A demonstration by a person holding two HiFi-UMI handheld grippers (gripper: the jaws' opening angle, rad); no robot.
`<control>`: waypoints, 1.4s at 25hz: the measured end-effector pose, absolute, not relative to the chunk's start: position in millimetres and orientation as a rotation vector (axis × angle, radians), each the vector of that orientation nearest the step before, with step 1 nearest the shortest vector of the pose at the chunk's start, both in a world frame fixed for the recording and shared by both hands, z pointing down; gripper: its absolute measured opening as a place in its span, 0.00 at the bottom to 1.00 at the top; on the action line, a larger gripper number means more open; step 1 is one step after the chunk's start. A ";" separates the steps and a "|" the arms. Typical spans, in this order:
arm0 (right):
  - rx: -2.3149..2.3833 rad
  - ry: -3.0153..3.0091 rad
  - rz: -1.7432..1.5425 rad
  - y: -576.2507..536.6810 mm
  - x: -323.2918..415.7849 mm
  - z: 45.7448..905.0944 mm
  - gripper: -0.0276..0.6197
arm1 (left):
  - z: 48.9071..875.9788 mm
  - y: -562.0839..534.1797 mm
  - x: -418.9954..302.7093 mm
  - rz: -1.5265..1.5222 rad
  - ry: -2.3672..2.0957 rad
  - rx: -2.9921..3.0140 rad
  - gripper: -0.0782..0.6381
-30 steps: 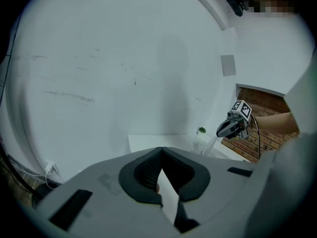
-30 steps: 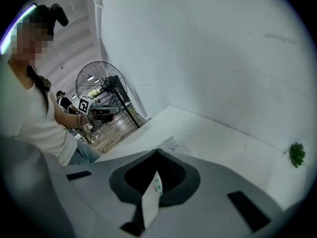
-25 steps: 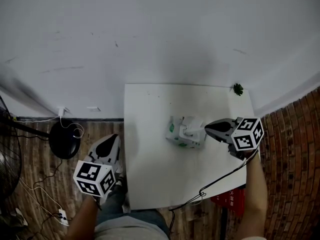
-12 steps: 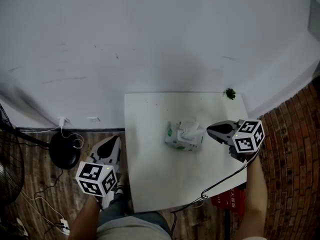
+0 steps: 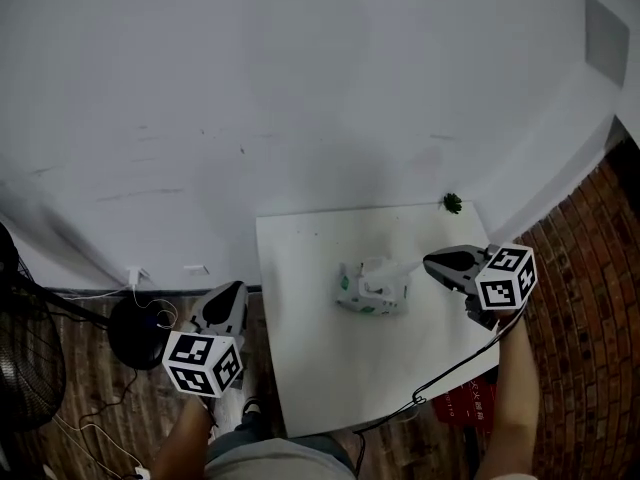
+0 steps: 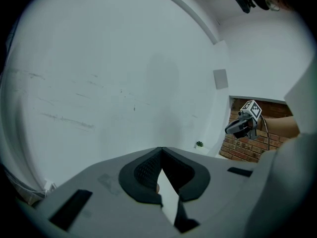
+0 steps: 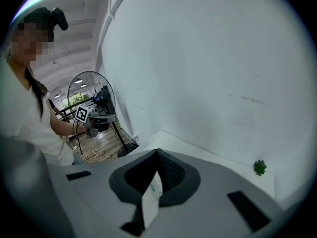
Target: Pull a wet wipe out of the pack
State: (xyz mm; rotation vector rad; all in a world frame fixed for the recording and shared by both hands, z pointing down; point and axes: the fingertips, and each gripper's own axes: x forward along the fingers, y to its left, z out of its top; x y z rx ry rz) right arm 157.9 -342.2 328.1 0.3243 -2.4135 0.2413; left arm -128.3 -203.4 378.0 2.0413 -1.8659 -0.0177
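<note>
In the head view the pack (image 5: 370, 293) sits near the middle of the white worktop (image 5: 320, 368), and the wet wipe (image 5: 405, 265) runs out of its top as a taut strip toward the right of the frame, rising a little. Its far end is in the right gripper (image 5: 430, 261), just right of the pack, so this is clearly the nearer one. The pull probably needs to carry on rightward along that strip. The left gripper (image 5: 230, 293) hangs off the worktop's left edge at lower left, well apart from the pack, so nothing pins the pack down. In the left gripper view its jaws meet at the tips with nothing between them; the pack is out of sight. In the right gripper view the jaws are pressed together, with a white strip bearing a green speck in the slot below; whether that is wipe or pack is unclear.
</note>
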 end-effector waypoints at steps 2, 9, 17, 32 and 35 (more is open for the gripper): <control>0.363 -2.434 0.232 -338.1 157.1 318.9 0.04 | 374.1 -207.0 -131.2 -0.022 -1.856 2.051 0.11; 0.677 -2.539 0.184 -318.5 170.0 280.9 0.04 | 357.0 -230.3 -122.0 -0.047 -1.778 2.130 0.11; 1.284 -2.601 0.116 -271.4 199.0 235.2 0.04 | 331.1 -260.0 -87.9 -0.078 -1.683 2.250 0.11; 2.122 -2.465 0.203 -199.5 254.1 242.6 0.04 | 299.2 -282.9 -14.5 -0.069 -1.538 2.423 0.11; 2.152 -2.434 0.192 -198.5 257.8 247.5 0.04 | 294.9 -284.0 -8.6 -0.071 -1.530 2.441 0.11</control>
